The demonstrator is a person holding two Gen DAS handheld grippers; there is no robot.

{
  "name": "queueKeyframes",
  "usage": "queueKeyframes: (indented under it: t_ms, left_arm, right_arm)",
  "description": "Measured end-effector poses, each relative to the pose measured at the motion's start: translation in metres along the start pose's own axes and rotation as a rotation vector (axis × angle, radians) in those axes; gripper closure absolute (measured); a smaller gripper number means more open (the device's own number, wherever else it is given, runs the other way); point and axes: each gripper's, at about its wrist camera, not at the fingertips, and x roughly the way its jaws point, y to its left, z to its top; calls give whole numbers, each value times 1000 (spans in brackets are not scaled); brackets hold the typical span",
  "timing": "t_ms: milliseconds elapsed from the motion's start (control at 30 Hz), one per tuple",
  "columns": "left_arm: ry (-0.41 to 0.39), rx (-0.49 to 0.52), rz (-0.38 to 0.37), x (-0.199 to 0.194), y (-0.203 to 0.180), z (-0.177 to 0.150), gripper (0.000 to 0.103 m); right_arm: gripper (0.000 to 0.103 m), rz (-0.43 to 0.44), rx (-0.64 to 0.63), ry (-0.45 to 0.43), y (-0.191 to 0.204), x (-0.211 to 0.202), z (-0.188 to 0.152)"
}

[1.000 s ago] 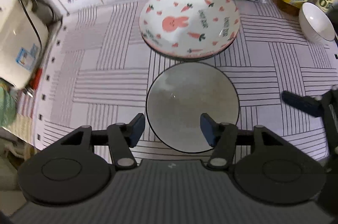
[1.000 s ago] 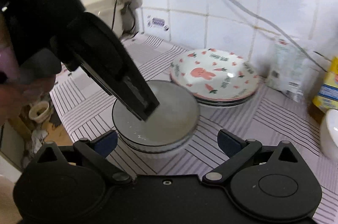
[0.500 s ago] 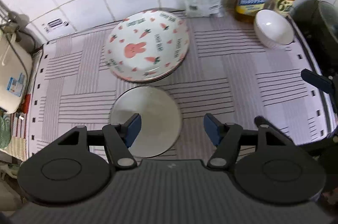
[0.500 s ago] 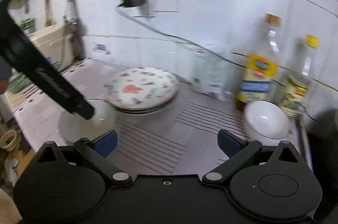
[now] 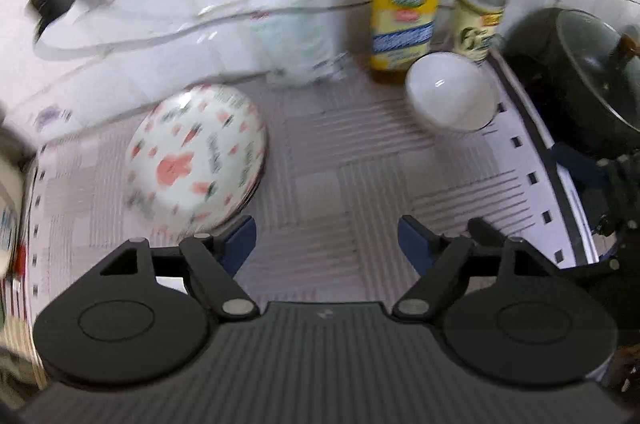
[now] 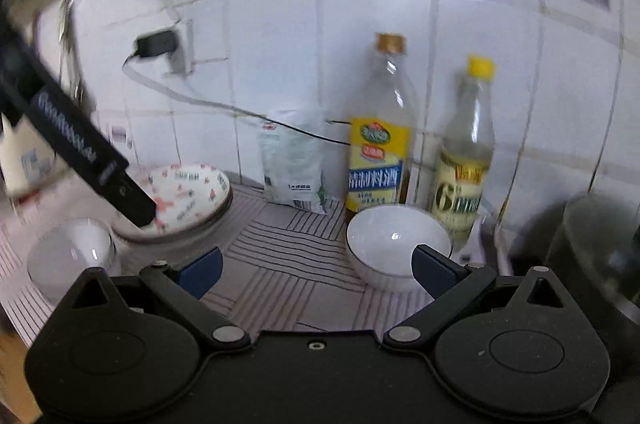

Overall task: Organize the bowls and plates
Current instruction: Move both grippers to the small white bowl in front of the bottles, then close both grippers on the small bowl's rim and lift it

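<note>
target: white bowl (image 6: 398, 248), upright on the striped mat (image 6: 280, 248), far right of the counter, just in front of two bottles (image 6: 378, 127)
other dishes: rabbit plates (image 6: 188, 197) stacked far left; second bowl (image 6: 70, 256) nearer, just left of that stack
right gripper (image 6: 318, 264): jaws wide apart, nothing between the pads; it points at a shallow angle toward the wall
left gripper (image 5: 326, 242): jaws opening, nothing between them, only bare mat below; it points steeply down
bowl from right gripper: ahead and slightly right; the right finger (image 6: 434, 270) overlaps the bowl's near rim in the right wrist view, but contact cannot be told
bowl from left gripper: far and to the right, well apart; white bowl (image 5: 450, 95) sits beyond the right fingertip's line
nearer hand: the right one, by my reading; its gripper shows at the right edge of the left wrist view, near the pot (image 5: 580, 75)
axis: the bowl is round, so no long axis; what counts is which part of the rim is taken
likely next move: the right gripper shifts right so the near rim sits between its pads, one inside and one outside
risk: bottles stand just behind the bowl, the pot is close on the right; a push forward could knock them
destination: probably the second bowl on the left, for nesting
</note>
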Motion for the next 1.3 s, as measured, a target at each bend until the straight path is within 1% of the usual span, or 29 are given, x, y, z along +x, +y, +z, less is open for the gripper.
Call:
queueKeyframes:
  t_ms: [67, 100, 167, 267, 333, 400, 567, 667, 733, 900, 967, 1000, 1033, 1100, 1133, 1167, 1200, 1233, 1267, 1300]
  left_arm:
    - [-25, 20, -4, 4, -11, 8, 23]
    - [-35, 26, -12, 6, -16, 11, 21]
    - [-54, 37, -29, 11, -26, 20, 18]
    - [-78, 55, -39, 20, -40, 33, 17]
    - [-89, 55, -46, 28, -46, 41, 16]
    - [-89, 51, -59, 38, -52, 49, 15]
    - [-63, 40, -87, 72, -63, 61, 15]
    - [-24, 26, -118, 95, -67, 67, 15]
    - [3, 0, -140, 110, -67, 71, 18]
    - [30, -42, -160, 141, -62, 81, 18]
    - [41, -52, -157, 154, -60, 85, 24]
    - [42, -51, -157, 161, -60, 86, 31]
    - [30, -35, -154, 167, -61, 87, 37]
    - [3, 3, -133, 175, -63, 87, 42]
    - [0, 11, -134, 180, -63, 88, 48]
    - [4, 3, -141, 184, -62, 88, 50]
    - [8, -10, -150, 187, -61, 87, 55]
    - [14, -21, -162, 190, -59, 88, 62]
    - [20, -25, -169, 192, -58, 87, 65]
    - [26, -22, -171, 195, -58, 87, 70]
  right_arm:
    - [1, 48, 133, 7, -19, 4, -1]
    - [1, 57, 172, 8, -24, 5, -1]
    - [1, 36, 198, 10, -29, 8, -3]
    - [1, -11, 183, 16, -34, 14, -6]
    - [1, -32, 178, 40, -38, 22, -9]
    - [1, -51, 180, 48, -44, 31, -13]
    - [1, -134, 137, 50, -48, 57, -20]
    - [1, -129, 118, 100, -51, 77, -21]
    - [1, -146, 94, 116, -53, 88, -25]
    - [1, -160, 137, 156, -67, 109, -33]
    - [1, -166, 138, 158, -70, 115, -34]
    - [1, -166, 140, 159, -72, 118, -34]
    - [1, -156, 143, 158, -72, 120, -35]
    - [1, -126, 123, 162, -68, 124, -35]
    - [1, -124, 102, 163, -66, 126, -35]
    - [1, -124, 86, 162, -64, 129, -36]
    - [1, -127, 82, 163, -63, 132, -36]
    - [1, -132, 88, 163, -64, 134, -35]
    - [1, -132, 103, 161, -66, 137, -35]
    - [1, -129, 118, 161, -67, 138, -34]
